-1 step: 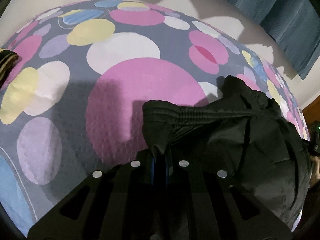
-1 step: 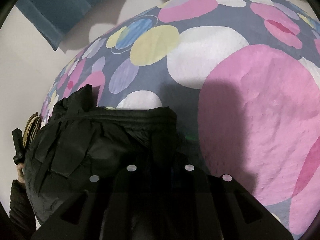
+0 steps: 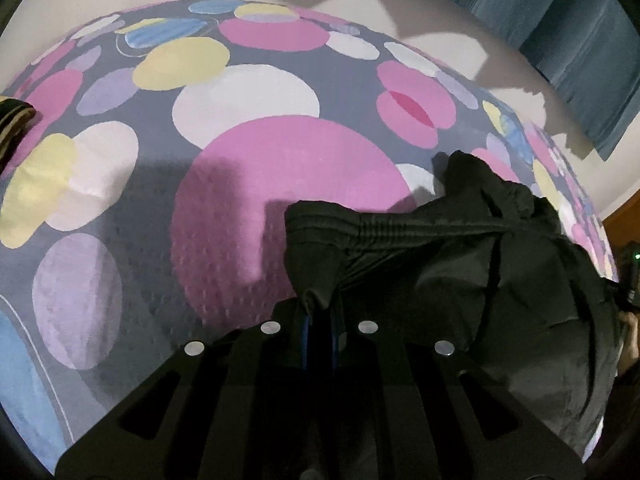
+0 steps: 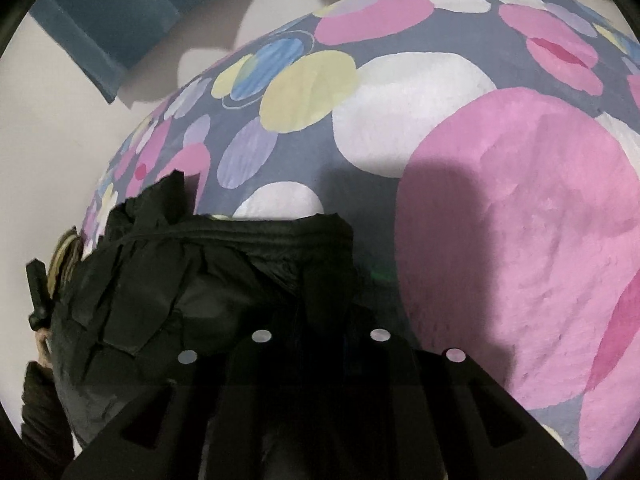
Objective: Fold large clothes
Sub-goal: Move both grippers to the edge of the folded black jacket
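Bed (image 3: 248,96): fills both views; its cover is grey-blue with big pink, white, yellow and lilac circles, bare beyond the garment.
Wall (image 3: 420,12): pale, behind the bed, crossed by jagged shadows.
Curtain (image 3: 580,40): blue, hangs at the upper right of the left view and the upper left of the right view.
Garment (image 3: 460,280): black, crumpled, lies on the bed between the two grippers; its gathered waistband runs across the top, one rumpled peak sticks up at the far side.
Left gripper (image 3: 320,316): fingers together, clamped on a fold of the garment at its left corner below the waistband; blue pads show on either side of the pinched cloth.
Right gripper (image 4: 320,320): at the garment's right corner, black cloth lies over and between the fingers; too dark to see whether the pads press on it.
Striped cloth (image 3: 12,120): dark with tan bands, on the bed at the left edge of the left view, well apart from the garment.
Hand (image 4: 42,344): at the left edge of the right view, partly hidden behind the garment, dark sleeve below it.
In the way: the bunched garment hides the bed near both grippers.
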Tool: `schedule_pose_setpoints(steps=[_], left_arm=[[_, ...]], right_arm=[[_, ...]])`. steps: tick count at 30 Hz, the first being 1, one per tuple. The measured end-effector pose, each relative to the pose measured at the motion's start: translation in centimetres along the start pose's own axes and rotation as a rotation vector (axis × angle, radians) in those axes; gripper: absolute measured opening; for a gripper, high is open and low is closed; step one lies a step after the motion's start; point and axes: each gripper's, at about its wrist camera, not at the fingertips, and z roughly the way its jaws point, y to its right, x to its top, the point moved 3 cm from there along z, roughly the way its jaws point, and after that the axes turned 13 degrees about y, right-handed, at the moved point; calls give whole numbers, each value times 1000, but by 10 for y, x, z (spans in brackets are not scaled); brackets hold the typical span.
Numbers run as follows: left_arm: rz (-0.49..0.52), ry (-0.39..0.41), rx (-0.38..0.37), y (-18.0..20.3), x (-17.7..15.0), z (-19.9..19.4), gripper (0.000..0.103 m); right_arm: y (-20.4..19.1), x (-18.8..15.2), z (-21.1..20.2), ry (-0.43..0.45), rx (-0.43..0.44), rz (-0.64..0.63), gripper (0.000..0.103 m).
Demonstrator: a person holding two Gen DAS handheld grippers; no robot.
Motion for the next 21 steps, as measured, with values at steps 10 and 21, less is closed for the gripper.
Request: schedule_pose_setpoints(steps=[10,21], left_arm=[[-127,223,-40,-11,-23,-109,62],[-538,237,-132,-40,-160,-186,72]], right_arm=[[-3,-31,-93,139,39,36,68],[12,-137,-172,183,138,333,73]])
